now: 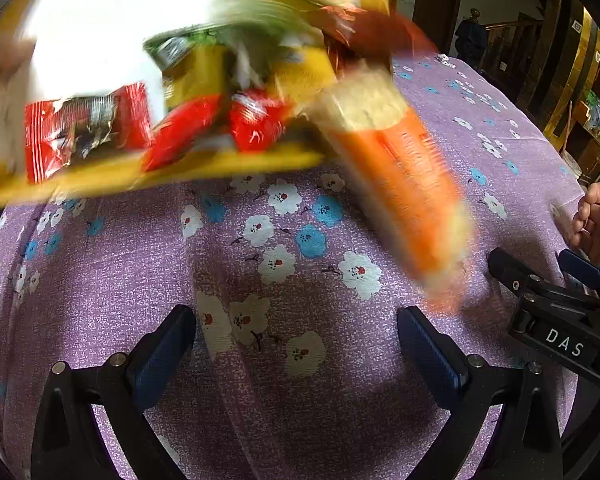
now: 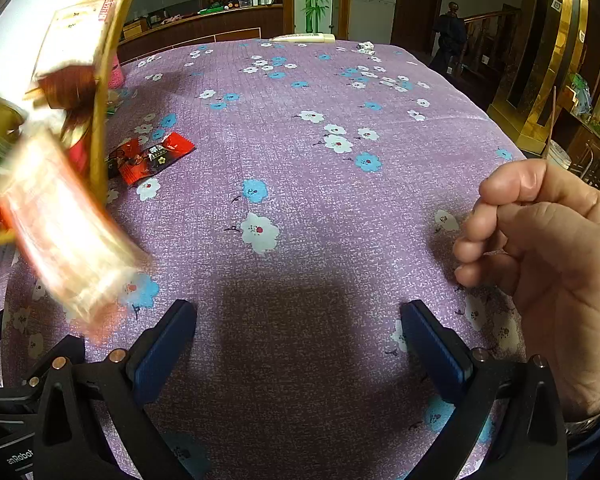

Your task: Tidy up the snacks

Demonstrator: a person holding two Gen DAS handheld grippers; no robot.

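Above the purple flowered tablecloth, a tilted yellow tray spills blurred snack packets; the left gripper gapes, empty. Right view: the right gripper spread over the cloth, a hand beside it, red packets lying near the tray.

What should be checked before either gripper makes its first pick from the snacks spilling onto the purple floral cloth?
1. Left gripper open, nothing between its fingers: ok.
2. Right gripper open, nothing between its fingers: ok.
3. Snacks at rest: not ok; the long orange-wrapped cracker pack is blurred and tumbling from the tilted yellow tray.
4. One settled target: ok; a small red wrapped snack lies flat on the cloth.
5. Workspace free: not ok; a bare hand hovers beside the right gripper.
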